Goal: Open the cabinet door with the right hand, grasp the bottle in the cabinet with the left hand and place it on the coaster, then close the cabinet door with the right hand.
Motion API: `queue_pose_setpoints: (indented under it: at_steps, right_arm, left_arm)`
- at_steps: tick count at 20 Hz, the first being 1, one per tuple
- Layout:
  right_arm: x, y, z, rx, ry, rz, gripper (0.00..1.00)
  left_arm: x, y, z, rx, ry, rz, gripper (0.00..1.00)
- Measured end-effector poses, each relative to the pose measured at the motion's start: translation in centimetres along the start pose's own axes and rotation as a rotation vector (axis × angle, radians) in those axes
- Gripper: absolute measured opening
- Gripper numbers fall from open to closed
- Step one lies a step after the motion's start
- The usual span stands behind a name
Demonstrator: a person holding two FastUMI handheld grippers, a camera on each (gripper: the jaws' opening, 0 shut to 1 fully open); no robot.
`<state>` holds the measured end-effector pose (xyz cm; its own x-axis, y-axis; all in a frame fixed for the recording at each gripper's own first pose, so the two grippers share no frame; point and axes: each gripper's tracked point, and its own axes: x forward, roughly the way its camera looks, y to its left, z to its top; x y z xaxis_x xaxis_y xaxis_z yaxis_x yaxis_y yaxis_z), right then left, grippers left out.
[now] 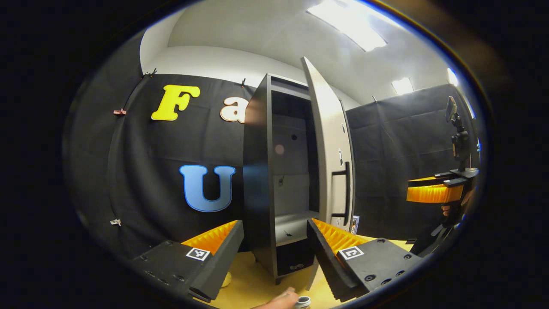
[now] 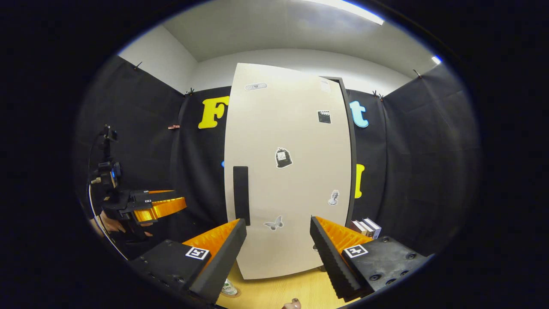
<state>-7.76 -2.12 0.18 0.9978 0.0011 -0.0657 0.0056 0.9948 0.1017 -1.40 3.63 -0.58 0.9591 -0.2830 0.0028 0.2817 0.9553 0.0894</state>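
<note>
In the left gripper view the left gripper (image 1: 274, 240) is seen with its fingers apart and nothing between them. Beyond it the tall cabinet (image 1: 257, 171) stands on the wooden table (image 1: 253, 283), and its door (image 1: 328, 146) is swung partly open to the right. One black handle (image 1: 341, 193) is seen on the door. The shelves that can be seen inside are bare; no bottle is made out there. At the near edge of the table a small round cap-like thing (image 1: 303, 301) is seen, perhaps the top of the bottle, but this cannot be told for sure. At the far right the right gripper (image 1: 433, 191) is held in a hand, well apart from the door.

In the right gripper view one round coaster (image 2: 229, 288) lies on the table at the near left. The right gripper's own fingers are also apart and empty, and the door face is in front of them.

As a judgement, the door may be caught badly if the right gripper approaches its edge and not the handle, and the cabinet could be pushed. The counts are two grippers, one cabinet, one door, one coaster, and a few books (image 2: 364, 227) at the right.
</note>
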Motion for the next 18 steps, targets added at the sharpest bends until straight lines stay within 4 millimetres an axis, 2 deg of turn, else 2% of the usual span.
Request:
queue_pose_setpoints:
  at_steps: [8, 12, 16, 18]
  right_arm:
    - [0.9, -6.4, 0.2, -0.012, 0.01, -0.015, 0.98]
    - [1.7, -8.8, -0.4, -0.01, 0.038, 0.023, 0.98]
    - [1.8, -10.4, 0.0, 0.008, 0.031, 0.077, 0.97]
    - [2.0, -11.3, 0.0, 0.005, 0.033, 0.078, 0.98]
  left_arm:
    - [1.7, -5.9, 1.7, -0.009, -0.03, 0.041, 0.93]
    - [2.0, -9.3, 1.6, 0.002, -0.029, 0.091, 0.93]
    - [3.3, -11.4, 1.6, 0.0, -0.028, 0.138, 0.93]
    - [3.7, -11.3, 1.6, 0.016, -0.022, 0.191, 0.93]
